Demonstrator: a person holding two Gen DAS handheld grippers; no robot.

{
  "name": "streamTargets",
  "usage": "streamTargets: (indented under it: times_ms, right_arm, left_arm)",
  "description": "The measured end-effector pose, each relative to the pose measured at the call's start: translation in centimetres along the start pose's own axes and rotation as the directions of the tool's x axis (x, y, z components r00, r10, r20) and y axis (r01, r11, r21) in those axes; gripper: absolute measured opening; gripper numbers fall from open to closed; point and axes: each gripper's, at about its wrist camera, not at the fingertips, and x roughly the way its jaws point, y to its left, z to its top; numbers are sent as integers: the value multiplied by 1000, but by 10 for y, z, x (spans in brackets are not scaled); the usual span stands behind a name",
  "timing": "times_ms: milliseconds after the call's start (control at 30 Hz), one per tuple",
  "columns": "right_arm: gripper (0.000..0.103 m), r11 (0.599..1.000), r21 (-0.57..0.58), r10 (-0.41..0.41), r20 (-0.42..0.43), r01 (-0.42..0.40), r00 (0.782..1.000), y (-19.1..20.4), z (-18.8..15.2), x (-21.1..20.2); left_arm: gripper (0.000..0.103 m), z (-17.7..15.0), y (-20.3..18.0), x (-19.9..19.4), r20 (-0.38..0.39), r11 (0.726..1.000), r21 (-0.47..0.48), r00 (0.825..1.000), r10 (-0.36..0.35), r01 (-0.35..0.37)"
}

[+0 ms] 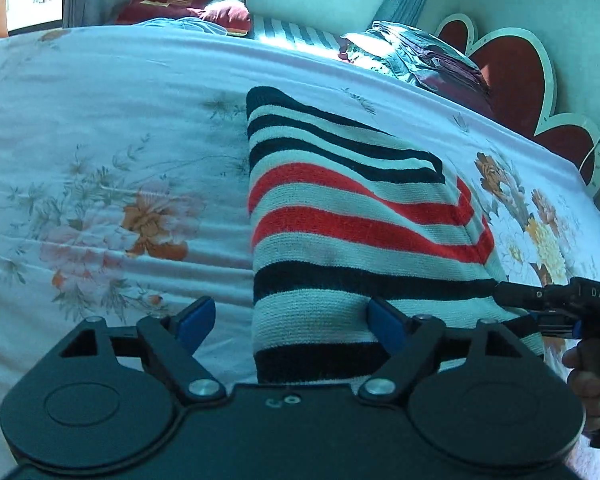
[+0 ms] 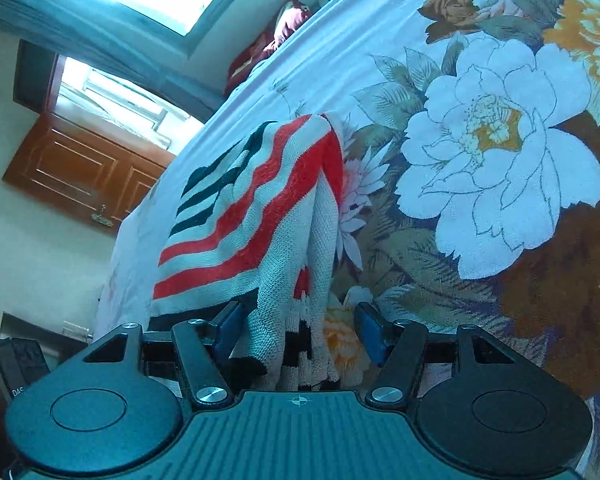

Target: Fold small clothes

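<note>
Left wrist view first: our left gripper [image 1: 288, 322] sits at the bottom centre of the frame with its blue pads well apart, and the near left corner of the striped knit garment [image 1: 340, 232] lies between them — nothing pinched yet. The garment runs from bottom centre up toward the middle of the frame, folded into a narrow strip on the floral bedsheet [image 1: 100, 160]. At the right edge the right gripper [image 1: 540, 300] pokes in at the garment's right side, near the dark stripe. Upper part of the frame has a dark red pillow [image 1: 188, 8] and a pile of folded stuff [image 1: 420, 56] by the headboard.

Right wrist view: the right gripper [image 2: 298, 330] is at the bottom centre, pads spread too, with the garment's edge [image 2: 284, 280] bunched between them. The cloth looks raised off the sheet there, though we can't tell what's holding it up — the pads don't look closed on it.

To do this step well, we'd say close both sets of pads on all the layers at matching corners, lift evenly so the stripes stay lined up, then carry the near edge over to the far edge without dragging the bedsheet along.
</note>
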Motion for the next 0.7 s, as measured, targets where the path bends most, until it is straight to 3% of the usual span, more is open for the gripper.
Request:
streamTargets:
  times_ms: [200,333,400,433,467,533,700]
  right_arm:
    - [61,998,-20,57,-43,-58,997,0,5,8]
    - [61,997,-59,46,-58,-49,997,9,8,16]
    - [59,994,-106,13,-51,-18,999,18,6,18]
    - [47,989,-146,-27,-40,21,999,23,4,20]
    - [44,981,-184,-62,-29,55,998,29,1,21]
    - [39,965,-238,-115,-4,110,993,40,-5,23]
    - [33,883,-381,-258,95,274,961,81,-28,23]
  left_arm:
    - [89,6,1,20,-35,998,-41,998,-51,49]
    - [89,12,3,33,-54,993,-72,994,-92,89]
    - [84,15,1,37,-61,993,-68,993,-102,97]
    - [78,18,-1,39,-64,992,-63,992,-113,109]
    - [71,20,-3,38,-64,992,-60,991,-119,115]
    - [66,23,-13,36,-62,997,4,995,-83,83]
    - [49,21,-31,25,-21,989,145,999,-33,36]
